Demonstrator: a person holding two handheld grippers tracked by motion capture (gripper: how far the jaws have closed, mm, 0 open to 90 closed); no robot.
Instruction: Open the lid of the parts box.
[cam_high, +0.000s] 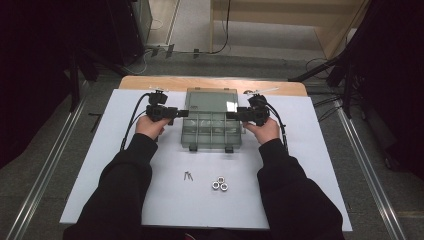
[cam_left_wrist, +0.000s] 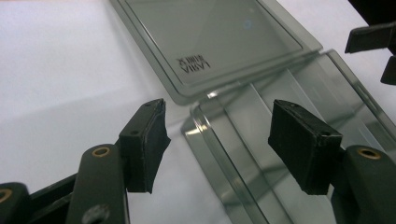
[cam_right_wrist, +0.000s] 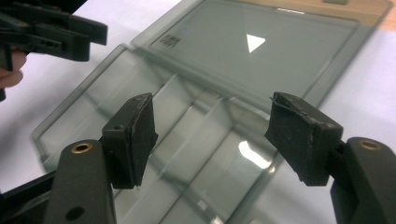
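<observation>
The compartments of the clear plastic box (cam_high: 212, 131) look empty, though glare makes the dividers hard to count. The box sits mid-table on the white sheet (cam_high: 125, 165), its lid (cam_high: 211, 100) folded flat behind. The left gripper (cam_high: 184, 113) and right gripper (cam_high: 231, 115) flank it with jaws spread, pinching nothing. Nearer the person lie three nuts (cam_high: 219, 184) and two screws (cam_high: 188, 175).

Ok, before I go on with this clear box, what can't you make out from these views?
- Compartments of the clear box: high view, glare and small size hide whether anything lies inside.
- Lid lettering: left gripper view, upside down and blurred.
- Screws and nuts: high view, too small to tell type.
- Box's near end: right gripper view, cut off by the bottom edge.
</observation>
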